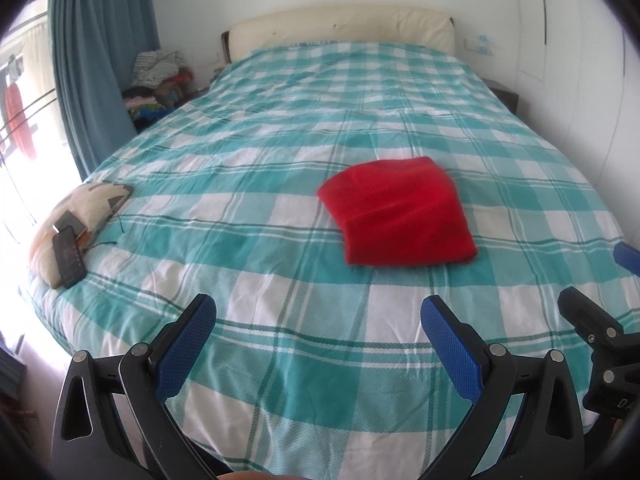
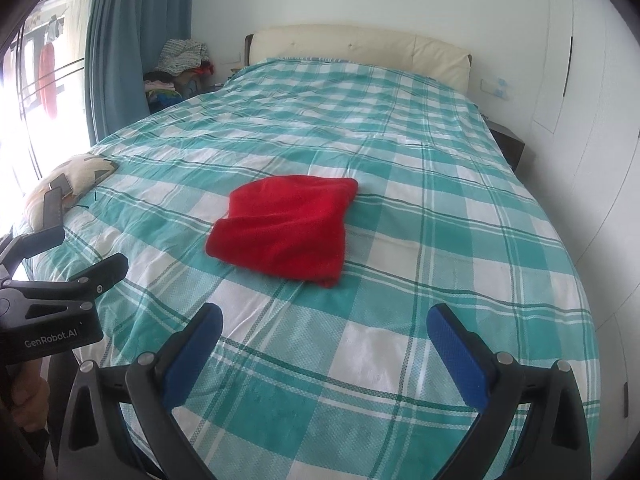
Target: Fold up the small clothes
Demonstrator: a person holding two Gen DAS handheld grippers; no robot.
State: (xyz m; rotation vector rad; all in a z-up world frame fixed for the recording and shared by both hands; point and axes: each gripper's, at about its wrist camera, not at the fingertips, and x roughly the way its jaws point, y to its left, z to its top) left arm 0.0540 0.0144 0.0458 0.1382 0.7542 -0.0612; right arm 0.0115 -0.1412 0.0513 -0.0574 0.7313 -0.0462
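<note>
No containers I can see. Red garment (image 1: pixel 400 212) lies folded into a rough square, frame centre, on the checked bed (image 1: pixel 280 128). Left tool (image 1: pixel 318 322) and right tool (image 2: pixel 324 328) both spread, empty, clear of it.

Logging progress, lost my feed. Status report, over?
Left gripper open, empty. Right gripper open, empty. Red garment folded, flat on bed. Path clear.

The folded red fleece garment (image 1: pixel 398 212) lies on the teal-and-white checked bed cover (image 1: pixel 280 184), near its middle. A patterned cream pillow (image 1: pixel 80 216) sits at the cover's left edge, a dark flat phone (image 1: pixel 69 256) on it. Behind the cover stands the cream padded headboard (image 1: pixel 340 26).
</note>
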